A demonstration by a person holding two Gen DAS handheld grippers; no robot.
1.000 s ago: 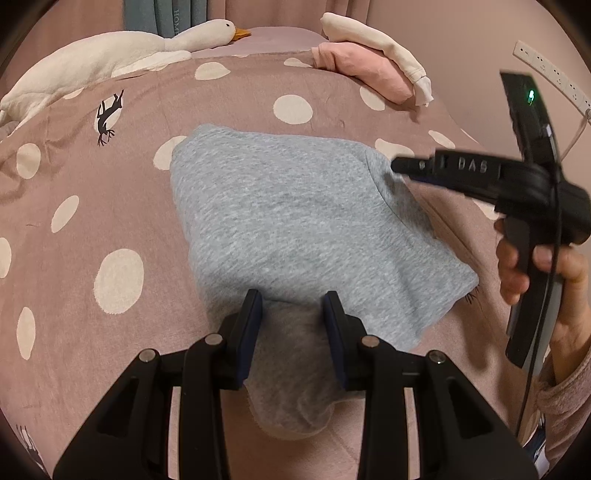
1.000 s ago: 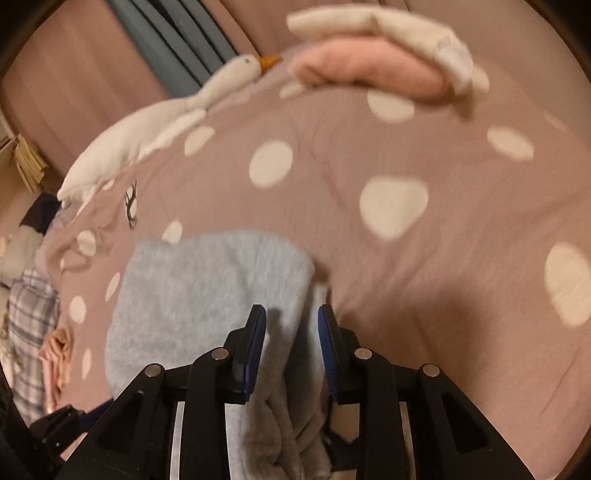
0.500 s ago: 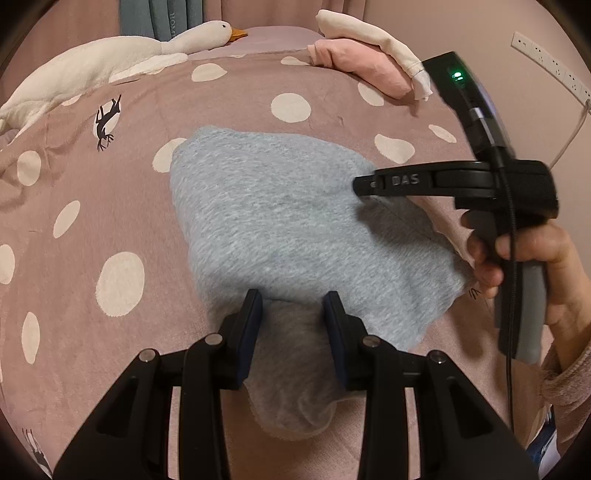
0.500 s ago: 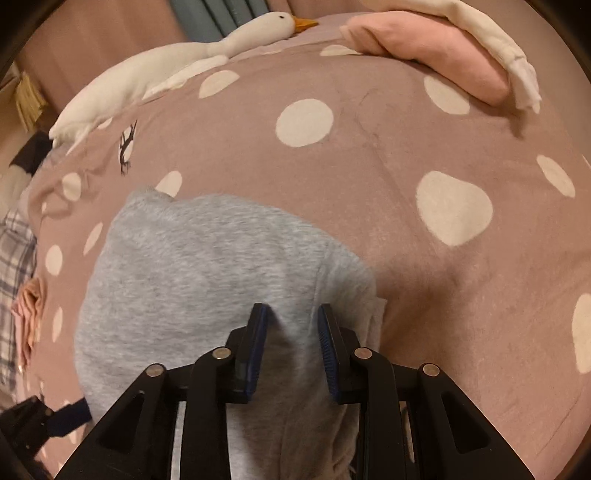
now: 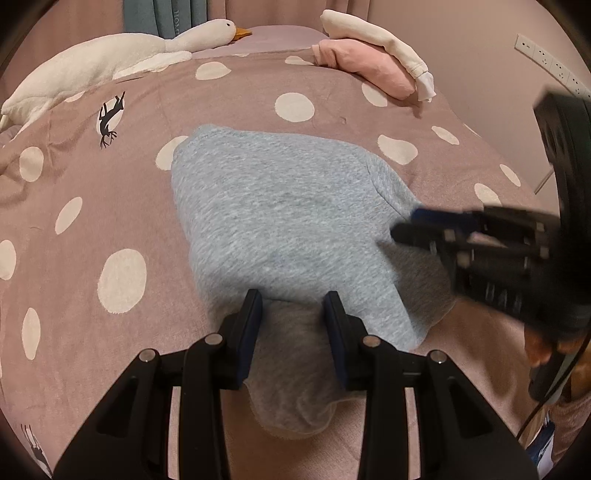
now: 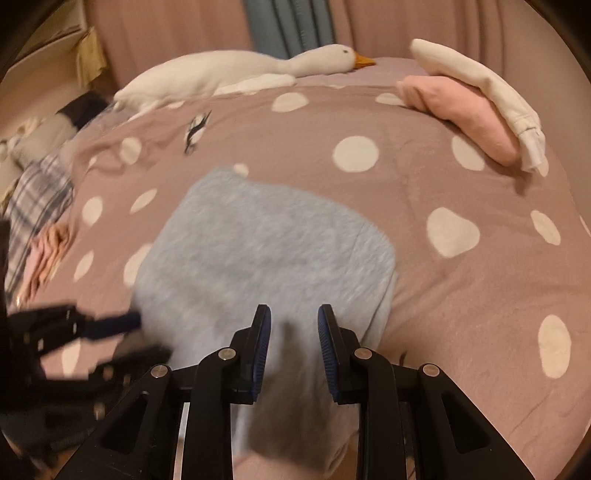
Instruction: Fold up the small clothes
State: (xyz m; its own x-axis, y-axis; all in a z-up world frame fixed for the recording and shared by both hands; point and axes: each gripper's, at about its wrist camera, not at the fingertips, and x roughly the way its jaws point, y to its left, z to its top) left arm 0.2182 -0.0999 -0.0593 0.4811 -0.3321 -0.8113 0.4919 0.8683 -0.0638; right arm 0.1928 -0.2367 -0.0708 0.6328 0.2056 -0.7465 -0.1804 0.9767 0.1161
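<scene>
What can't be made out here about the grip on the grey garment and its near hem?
- Left hand-held gripper, left wrist view: whether its pads pinch the grey fleece garment; fabric bunches between them.
- Right hand-held gripper, both views: motion blur hides any contact.
- Garment's near hem, right wrist view: cut off by the picture's bottom edge.

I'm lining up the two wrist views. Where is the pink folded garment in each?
Left wrist: pink folded garment upper right, under a cream garment.
Right wrist: pink folded garment upper right too.
Shared landmark: plush goose along the far edge.
</scene>
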